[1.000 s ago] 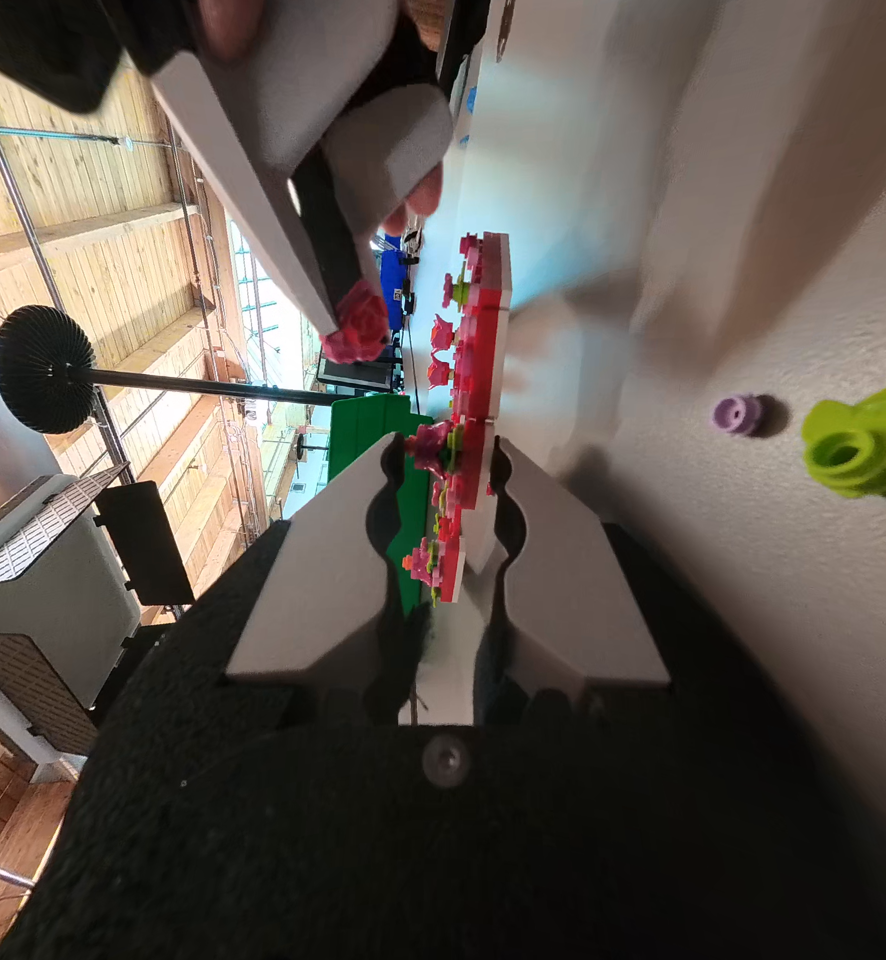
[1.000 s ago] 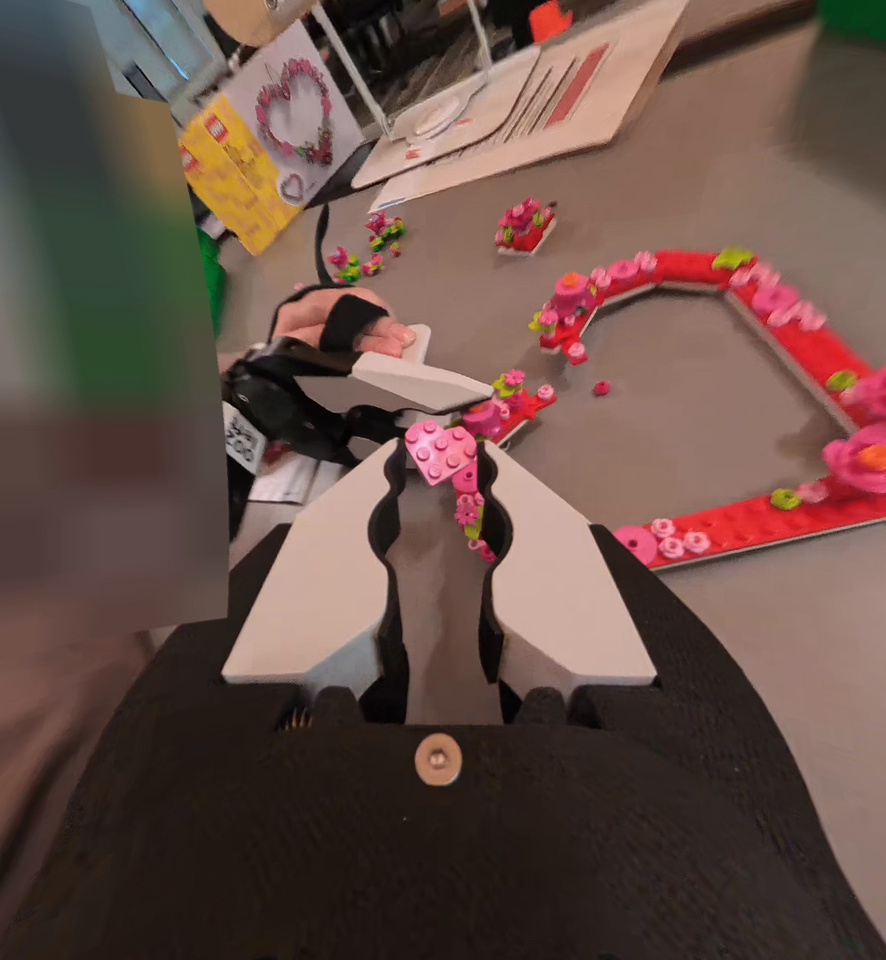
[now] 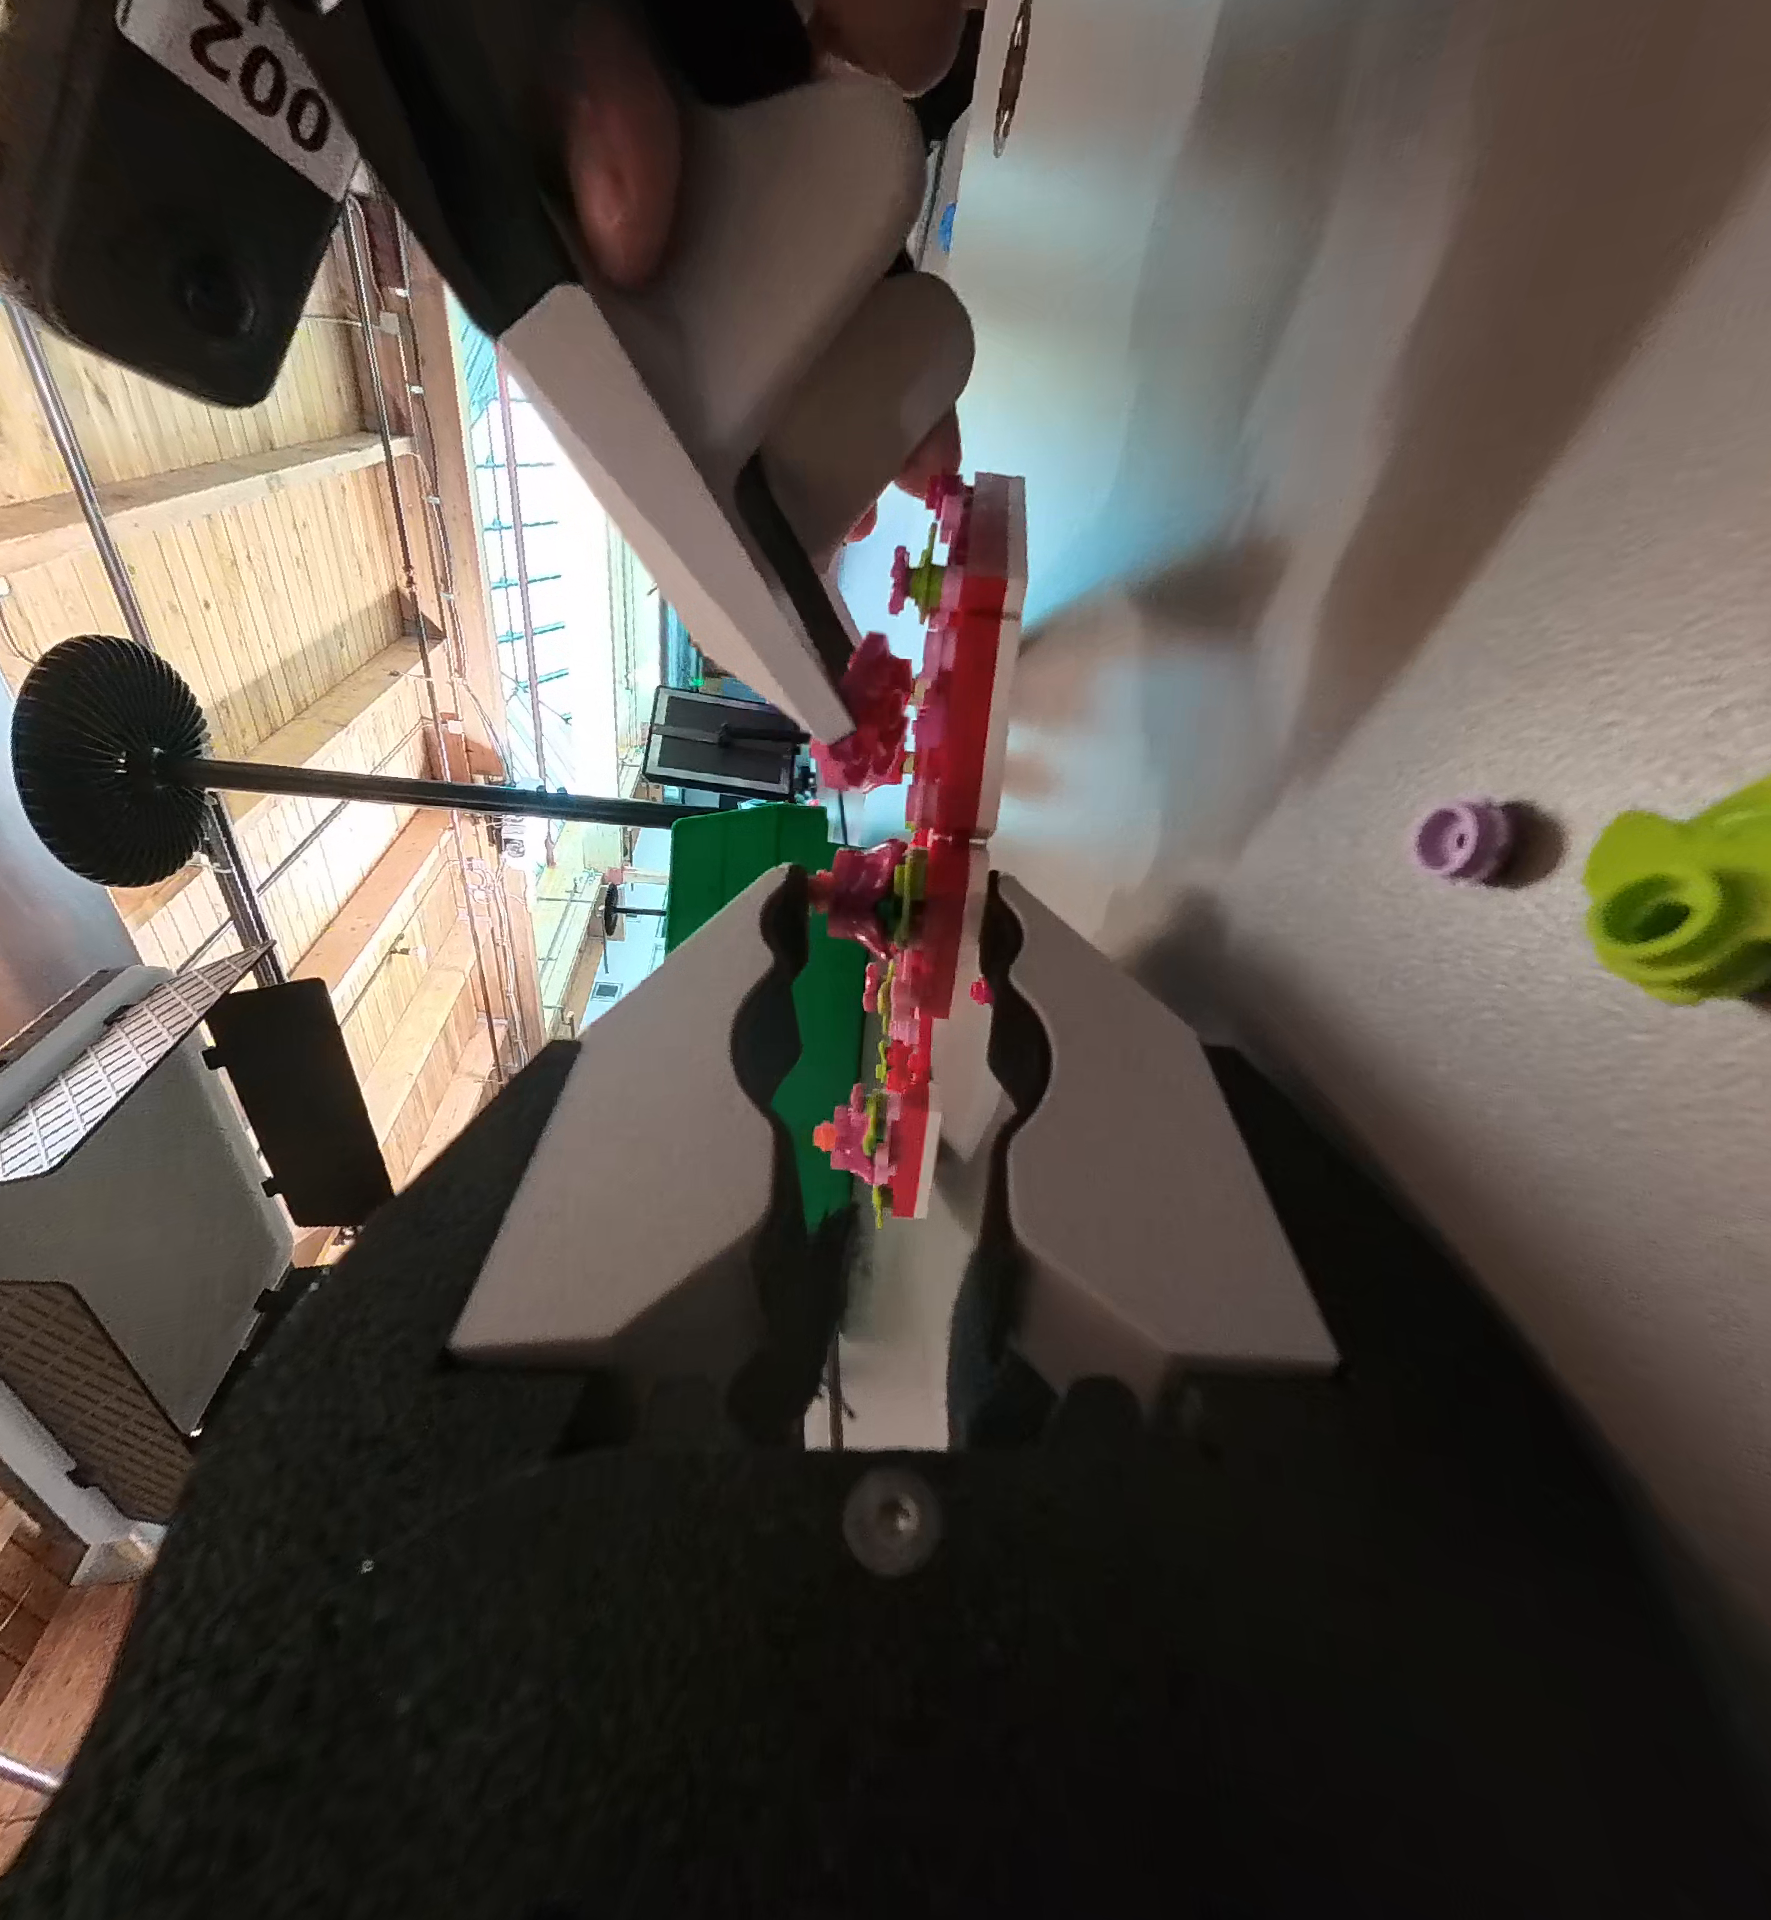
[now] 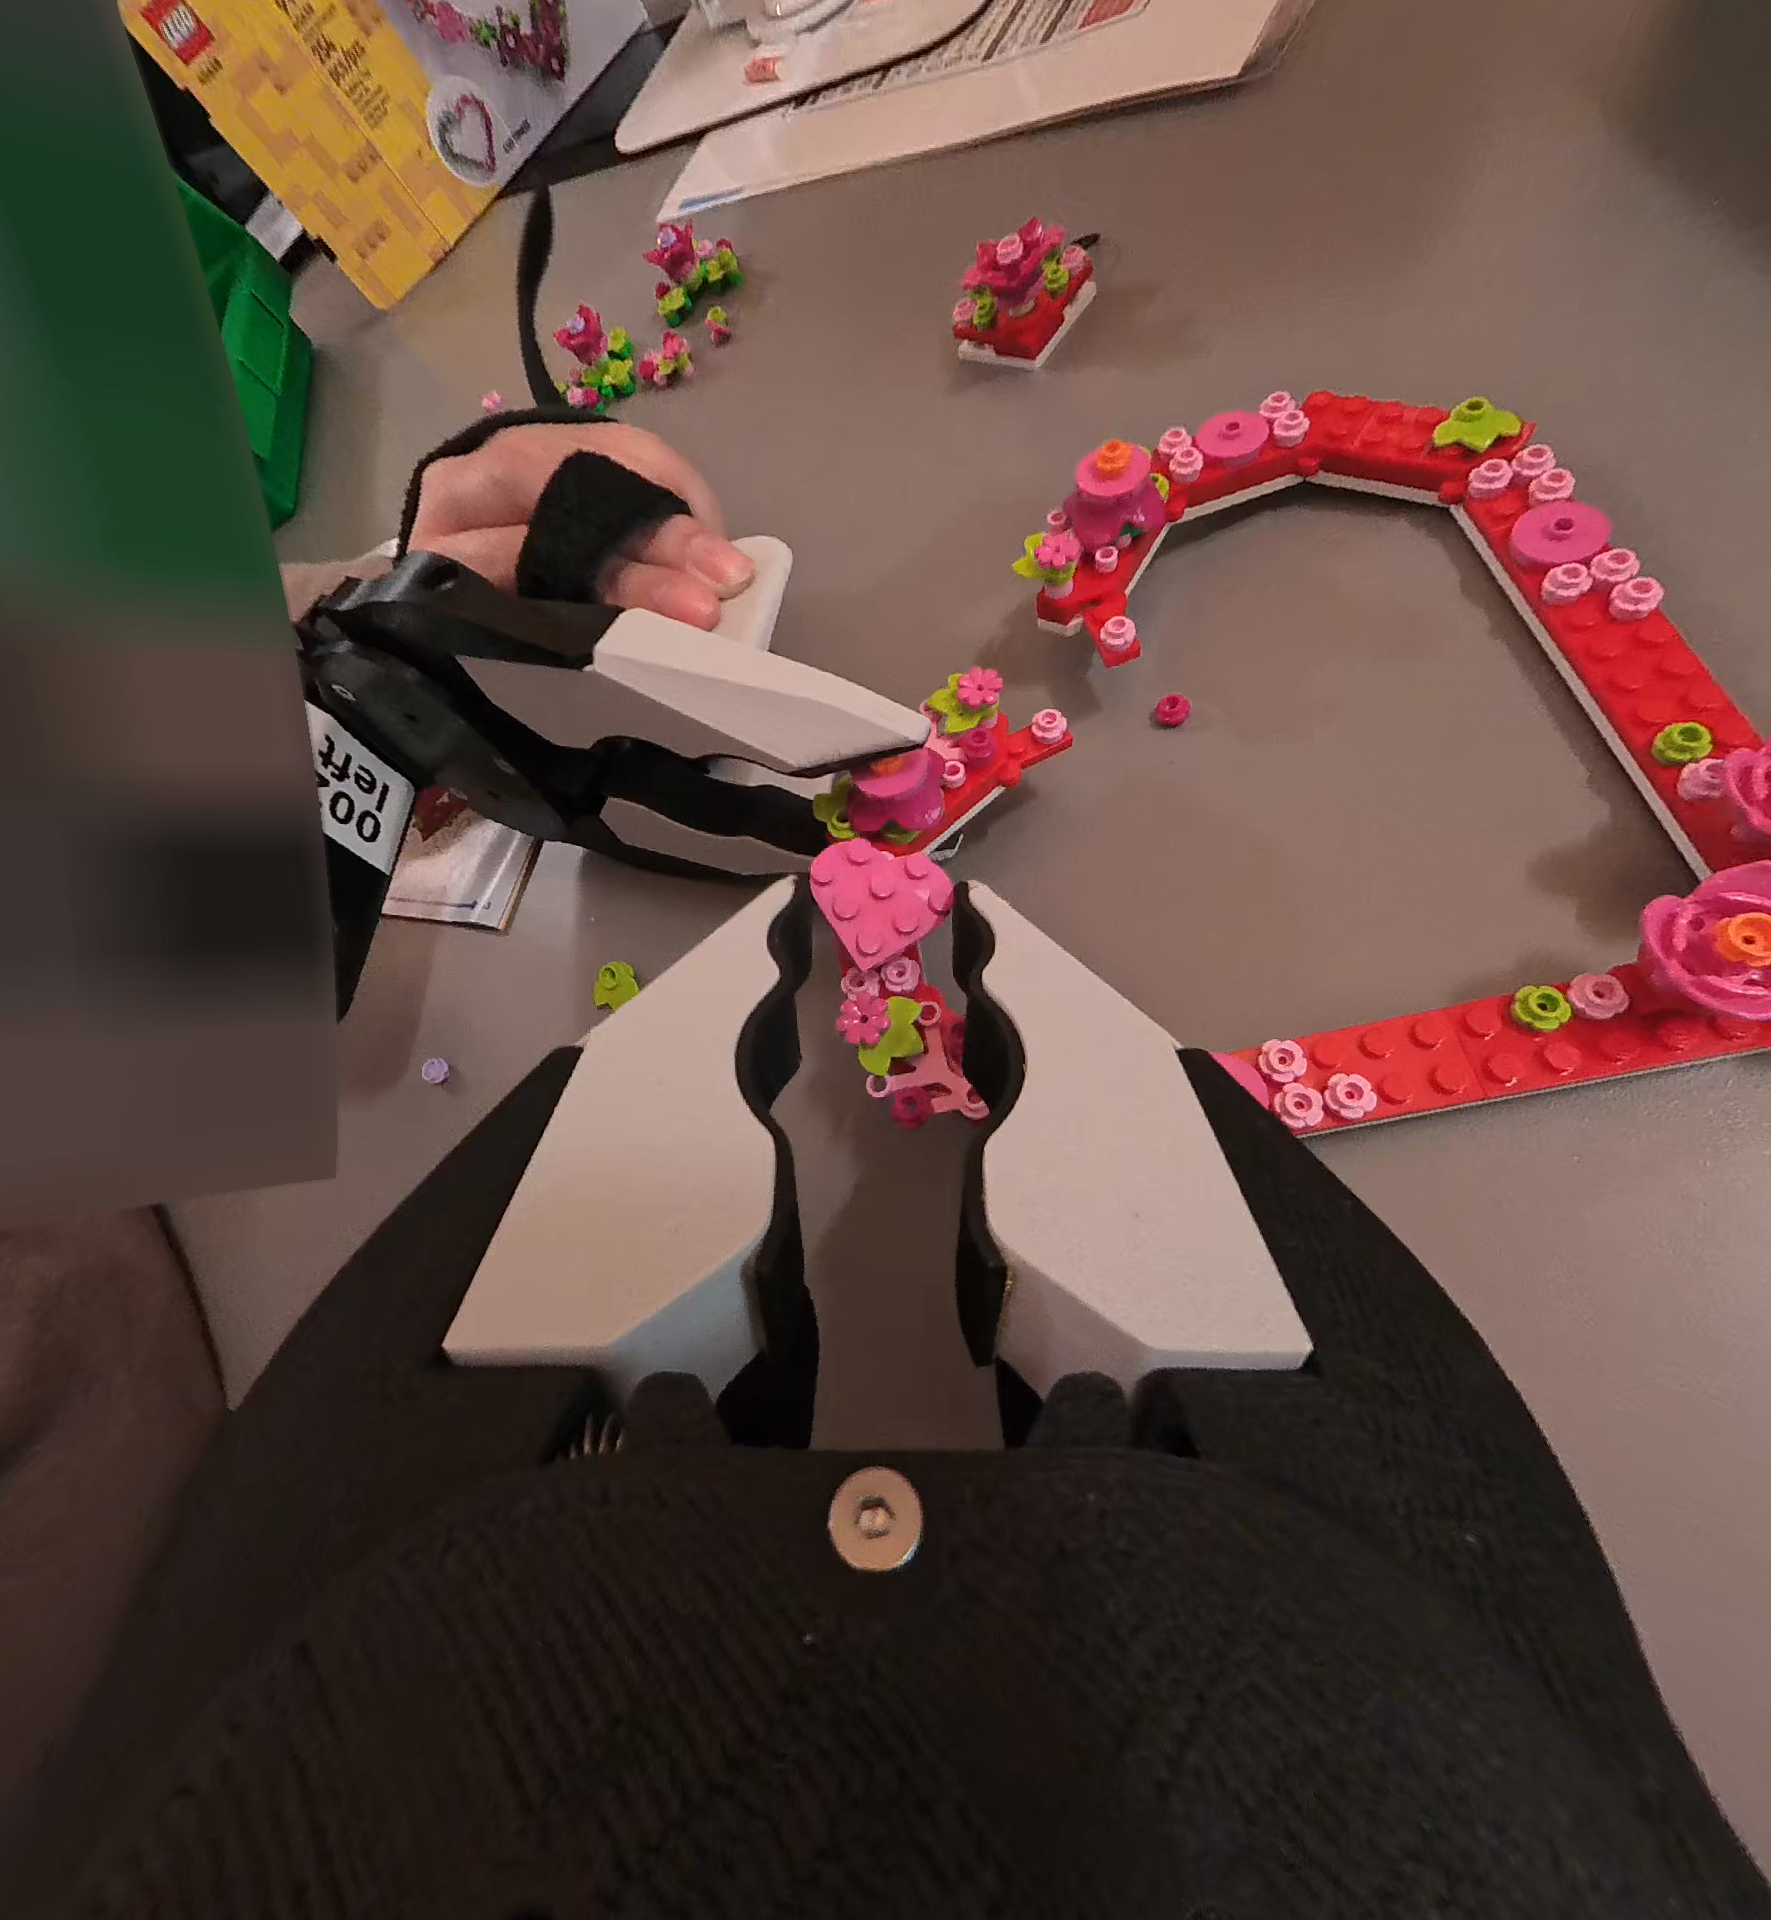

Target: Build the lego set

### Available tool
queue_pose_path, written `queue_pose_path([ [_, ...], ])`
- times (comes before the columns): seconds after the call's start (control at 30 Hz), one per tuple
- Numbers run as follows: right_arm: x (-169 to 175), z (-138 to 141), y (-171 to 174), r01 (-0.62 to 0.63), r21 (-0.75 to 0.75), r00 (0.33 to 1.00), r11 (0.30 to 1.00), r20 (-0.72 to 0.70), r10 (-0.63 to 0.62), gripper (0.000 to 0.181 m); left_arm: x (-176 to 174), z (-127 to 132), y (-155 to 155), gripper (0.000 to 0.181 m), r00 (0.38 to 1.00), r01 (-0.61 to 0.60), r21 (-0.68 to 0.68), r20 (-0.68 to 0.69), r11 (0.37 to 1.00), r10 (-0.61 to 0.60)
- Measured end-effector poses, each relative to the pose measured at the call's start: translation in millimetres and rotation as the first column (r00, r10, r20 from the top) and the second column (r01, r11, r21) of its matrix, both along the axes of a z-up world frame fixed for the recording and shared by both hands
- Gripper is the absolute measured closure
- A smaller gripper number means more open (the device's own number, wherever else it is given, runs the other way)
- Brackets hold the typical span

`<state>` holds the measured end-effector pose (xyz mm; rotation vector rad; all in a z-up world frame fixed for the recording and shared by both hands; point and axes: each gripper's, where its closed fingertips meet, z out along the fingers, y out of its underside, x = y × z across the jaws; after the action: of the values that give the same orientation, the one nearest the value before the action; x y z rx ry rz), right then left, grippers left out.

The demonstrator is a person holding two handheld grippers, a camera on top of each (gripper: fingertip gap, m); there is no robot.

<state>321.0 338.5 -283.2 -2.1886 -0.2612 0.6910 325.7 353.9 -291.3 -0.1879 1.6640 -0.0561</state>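
Two grippers on one job. The left gripper (image 4: 860,784) is clamped across the near end of a short red flowered segment (image 4: 974,764), pinning it flat on the grey table (image 4: 1276,1351); in its own view the segment (image 3: 948,831) sits edge-on between the jaws. My read: it's being steadied as an anvil so the other piece can be pushed on.

The right gripper (image 4: 881,914) is closed on a small pink sub-assembly, with a pink heart plate (image 4: 876,904) sticking out past the tips and small flowers and a green leaf trailing back between the fingers. The heart hangs just near of the segment's near end; can't tell if it's touching yet. In the left view the right gripper's tip (image 3: 839,717) is against a magenta flower cluster (image 3: 870,717) right beside the segment's studded face.

Likely step: mating the heart piece to the segment. Alignment looks fiddly, since the left gripper's fingers crowd the joint.

Around:
- big red heart frame (image 4: 1587,665) to the right, with an open gap facing the segment
- a loose magenta stud (image 4: 1170,710) between them
- another small red module (image 4: 1021,301) far
- flower clusters (image 4: 652,322) far left
- yellow box (image 4: 341,135) far left
- stray lilac stud (image 4: 434,1070) and lime leaf (image 4: 614,982) near left, not in the way
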Motion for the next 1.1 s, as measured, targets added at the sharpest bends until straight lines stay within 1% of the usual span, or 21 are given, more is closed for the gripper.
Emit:
queue_pose_path([
  [0.1,-1.7,-0.4,-0.4,-0.01,0.005,1.0,1.0,0.023,0.01,0.156,0.0,0.2,-0.1,0.151,1.0,0.001,0.004,0.002,1.0,-0.001],
  [0.27,-3.6,-3.0,-0.1,-0.029,0.035,0.994,0.999,0.105,0.025,0.156,-0.1,0.3,-0.3,0.151,1.0,0.001,0.006,0.003,1.0,-0.001],
  [0.43,-3.8,-3.7,0.2,-0.019,0.033,0.994,0.999,0.109,0.015,0.156,-0.2,0.2,-0.6,0.151,1.0,0.003,0.008,0.002,1.0,-0.003],
  [0.53,-3.4,-4.2,1.1,-0.018,0.054,0.989,0.998,0.15,0.01,0.156,0.0,0.2,-1.1,0.151,1.0,0.004,0.009,0.001,1.0,-0.004],
  [0.73,-5.8,-4.4,-1.6,-0.079,0.112,0.966,0.991,0.255,0.048,0.156,-0.3,0.1,-3.2,0.151,1.0,0.013,0.012,0.0,1.0,-0.013],
  [0.97,-6.1,-4.4,-3.5,-0.113,0.122,0.961,0.986,0.264,0.078,0.156,-0.3,-0.1,-4.3,0.151,1.0,0.017,0.014,-0.001,1.0,-0.017],
  [1.1,-6.9,-5.4,-3.3,-0.139,0.128,0.948,0.982,0.302,0.095,0.156,-0.4,-0.3,-4.7,0.151,1.0,0.017,0.015,-0.004,1.0,-0.017],
])
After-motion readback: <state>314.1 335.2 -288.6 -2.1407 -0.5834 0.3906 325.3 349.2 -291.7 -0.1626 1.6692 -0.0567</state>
